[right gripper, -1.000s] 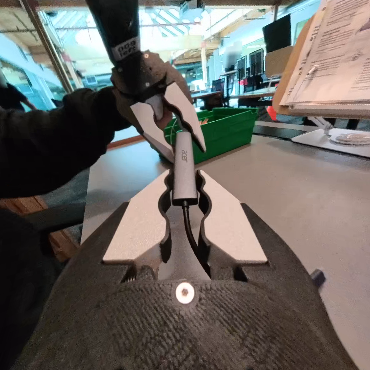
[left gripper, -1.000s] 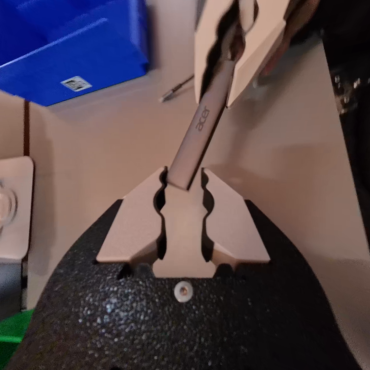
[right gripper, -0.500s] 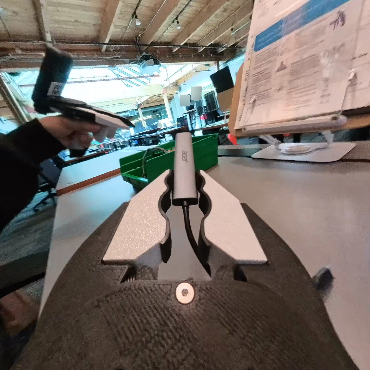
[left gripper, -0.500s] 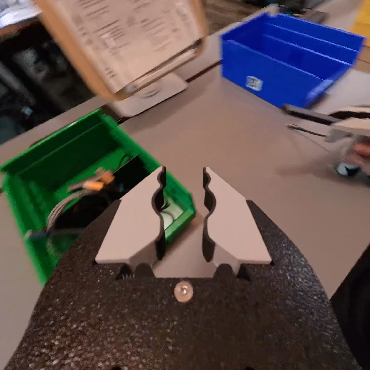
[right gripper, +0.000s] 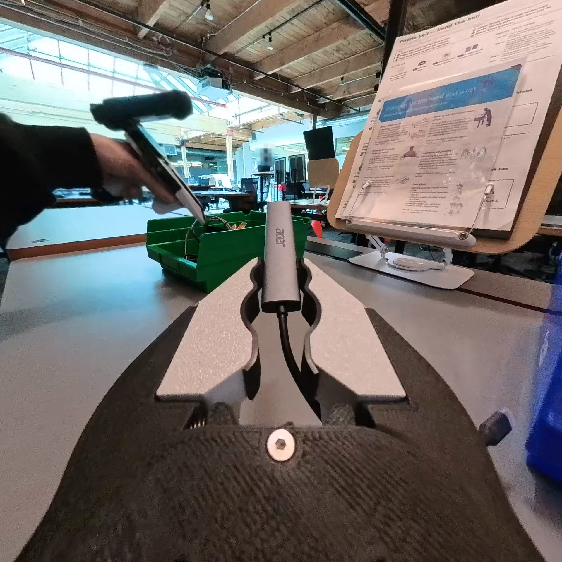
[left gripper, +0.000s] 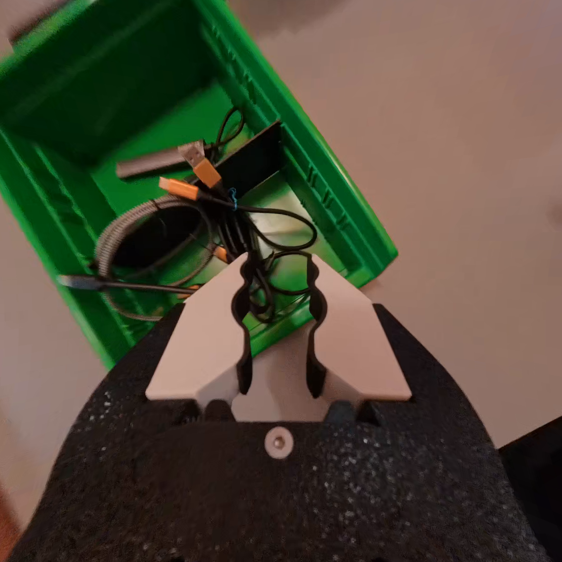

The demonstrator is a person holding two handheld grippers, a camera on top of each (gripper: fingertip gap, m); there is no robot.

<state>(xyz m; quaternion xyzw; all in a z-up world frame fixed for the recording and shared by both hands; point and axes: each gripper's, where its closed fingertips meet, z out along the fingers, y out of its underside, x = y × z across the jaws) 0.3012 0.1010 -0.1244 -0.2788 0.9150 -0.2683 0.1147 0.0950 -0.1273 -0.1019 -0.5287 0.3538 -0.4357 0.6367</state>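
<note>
My right gripper (right gripper: 279, 267) is shut on a grey USB hub (right gripper: 279, 240) with a black cable (right gripper: 287, 343) running back between the jaws; it holds the hub above the table. My left gripper (left gripper: 277, 261) is open and empty, pointing down over the green bin (left gripper: 331, 170), just above a bundle of black cables (left gripper: 240, 225) with orange plugs (left gripper: 206, 170). A second grey hub (left gripper: 146, 165) and a coiled metal-braided cable (left gripper: 106, 243) lie in the bin. In the right wrist view the left gripper (right gripper: 200, 217) dips into the green bin (right gripper: 213, 261).
A document stand (right gripper: 450, 143) with printed sheets stands at the back right on a white base (right gripper: 425, 270). A blue bin (right gripper: 547, 410) is at the right edge. The grey table (right gripper: 91, 304) spreads around the bins. About 30 cm separates my left fingertips from my right.
My left gripper let go of the hub's far end, swung away and now hangs open over the green bin. My right gripper keeps the hub and has levelled out.
</note>
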